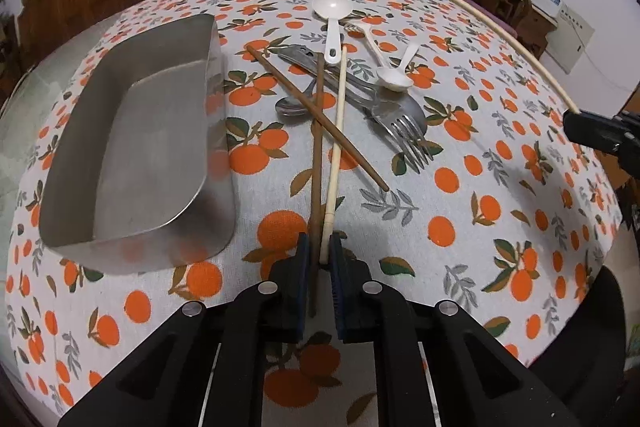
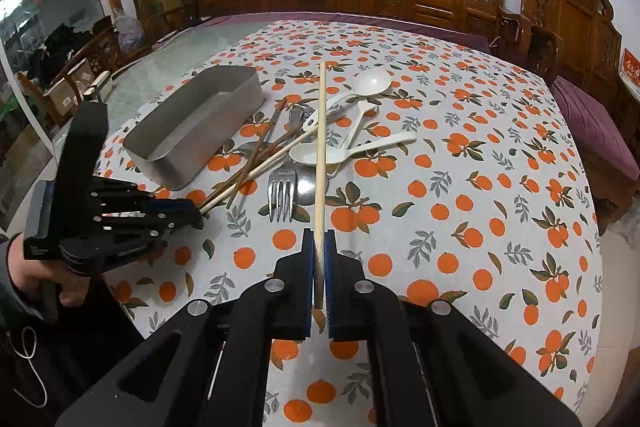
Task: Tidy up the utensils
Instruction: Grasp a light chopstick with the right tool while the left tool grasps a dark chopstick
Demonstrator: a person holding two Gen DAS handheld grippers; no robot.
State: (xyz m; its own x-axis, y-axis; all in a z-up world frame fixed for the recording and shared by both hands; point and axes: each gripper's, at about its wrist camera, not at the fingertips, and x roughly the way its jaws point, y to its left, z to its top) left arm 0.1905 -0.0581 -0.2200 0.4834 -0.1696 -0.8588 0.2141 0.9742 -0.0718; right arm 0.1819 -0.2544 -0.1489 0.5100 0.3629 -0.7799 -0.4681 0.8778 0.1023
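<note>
Carved wooden chairs ring my tabletop (image 1: 500, 195) with its orange-print cloth. My left gripper (image 1: 320, 255) stands narrowly parted around the near ends of a brown chopstick (image 1: 317, 163) and a pale chopstick (image 1: 335, 155). My right gripper (image 2: 319, 259) pinches another light chopstick (image 2: 321, 147), raised above the heap of forks and spoons beside the metal tray (image 2: 224, 163).
</note>
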